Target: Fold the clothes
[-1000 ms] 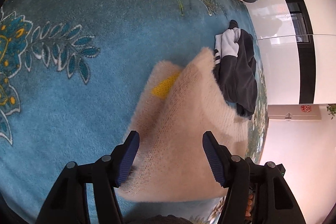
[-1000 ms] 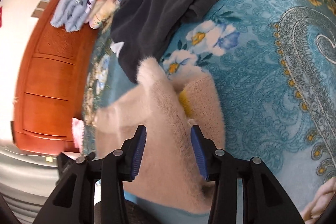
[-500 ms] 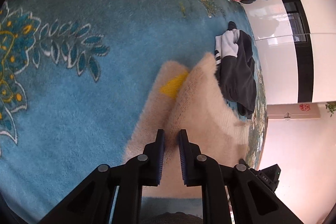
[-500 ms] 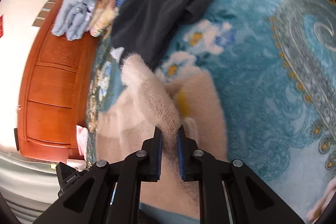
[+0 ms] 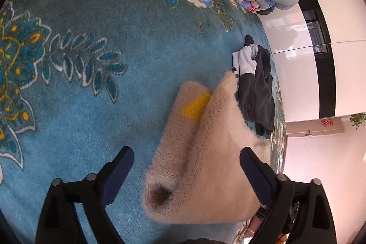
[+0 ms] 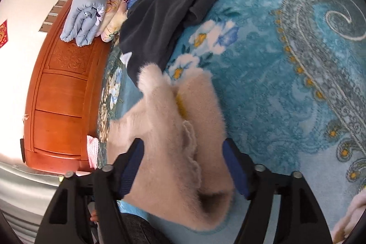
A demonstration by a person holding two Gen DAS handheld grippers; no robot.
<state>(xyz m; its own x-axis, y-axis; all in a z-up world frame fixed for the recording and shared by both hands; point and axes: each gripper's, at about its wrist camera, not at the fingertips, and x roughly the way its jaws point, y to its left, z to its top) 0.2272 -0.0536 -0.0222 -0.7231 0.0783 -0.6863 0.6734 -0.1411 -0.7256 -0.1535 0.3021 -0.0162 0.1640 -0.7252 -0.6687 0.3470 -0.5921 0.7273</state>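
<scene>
- We've got the fuzzy cream sweater (image 5: 205, 152) bunched up on the teal floral blanket (image 5: 114, 106) that covers the bed, with a folded ridge running up the middle and a small yellow tag (image 5: 195, 106) poking out near the far end.
- Our left tongs (image 5: 186, 173) are spread wide, one blue pad on either side of the sweater's near end, gripping nothing.
- Our right tongs (image 6: 183, 166) are spread wide too, straddling the same sweater from the other side (the fuzz brushes the pads, but nothing is pinched).
- A dark grey garment (image 6: 178, 8) lies crumpled just past the sweater's far tip, with a bit of white fabric (image 5: 246, 60) tucked into it.
- Further back, rolled-up quilts (image 6: 100, 6) in pale blue and floral prints sit stacked at the edge of the bed.
- From the right wrist view there's an orange wooden headboard (image 6: 61, 102) behind that stack.
</scene>
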